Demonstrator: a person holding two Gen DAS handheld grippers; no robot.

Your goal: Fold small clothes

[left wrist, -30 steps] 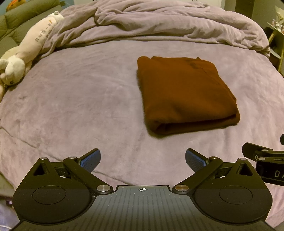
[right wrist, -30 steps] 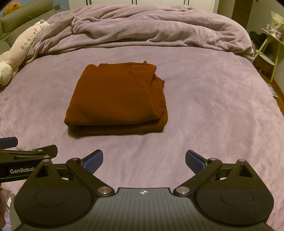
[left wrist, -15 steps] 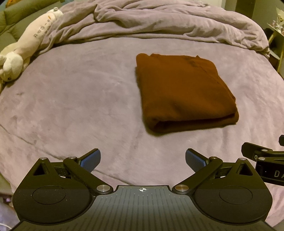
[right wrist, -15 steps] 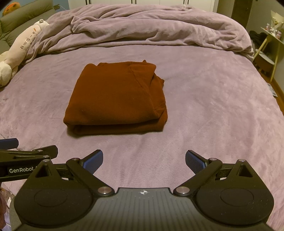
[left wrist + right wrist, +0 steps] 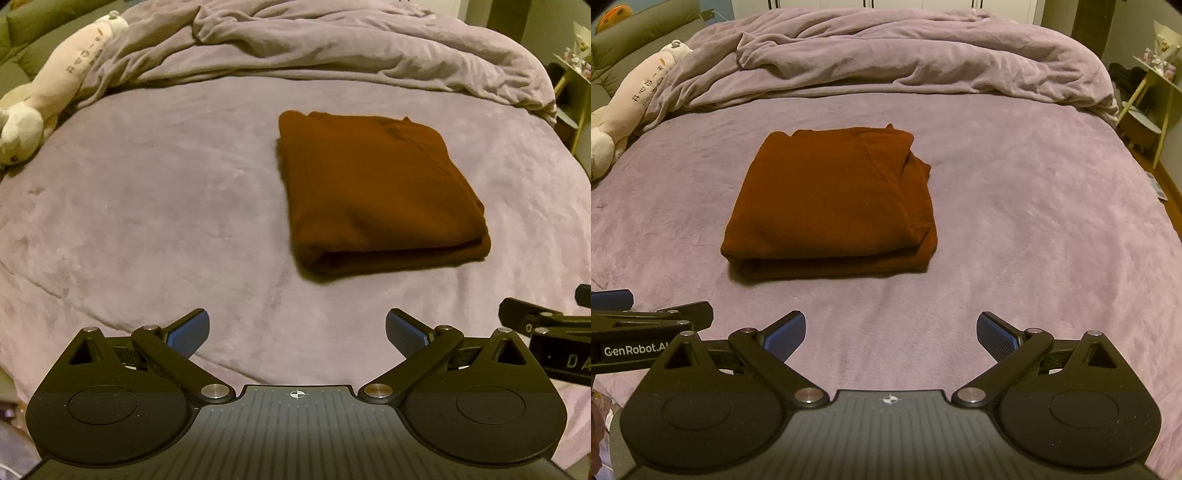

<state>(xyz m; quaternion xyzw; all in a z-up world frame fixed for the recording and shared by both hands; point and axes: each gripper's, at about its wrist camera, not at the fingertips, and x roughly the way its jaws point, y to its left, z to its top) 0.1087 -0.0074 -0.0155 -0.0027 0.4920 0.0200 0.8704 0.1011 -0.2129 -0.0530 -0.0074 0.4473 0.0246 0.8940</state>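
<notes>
A bed (image 5: 1034, 229) covered in a mauve plush sheet filled both views, with a rumpled duvet (image 5: 894, 59) of the same colour heaped across its far end. A long cream plush toy (image 5: 631, 107) lay along the far left edge, partly tucked against the duvet. On the flat middle of the bed lay the rust-brown garment (image 5: 831, 199), folded into a thick rectangle with its doubled edge facing the cameras and layered edges showing on its right side. In the left wrist view the garment (image 5: 376, 188) sat ahead and to the right of the left gripper (image 5: 297, 332), well apart from it; in the right wrist view it sat ahead and a little to the left of the right gripper (image 5: 891, 334), likewise apart. Both grippers hung over bare sheet near the foot of the bed, side by side, each with its jaws spread wide and holding nothing, the blue pads (image 5: 786, 334) facing each other across the gap.
</notes>
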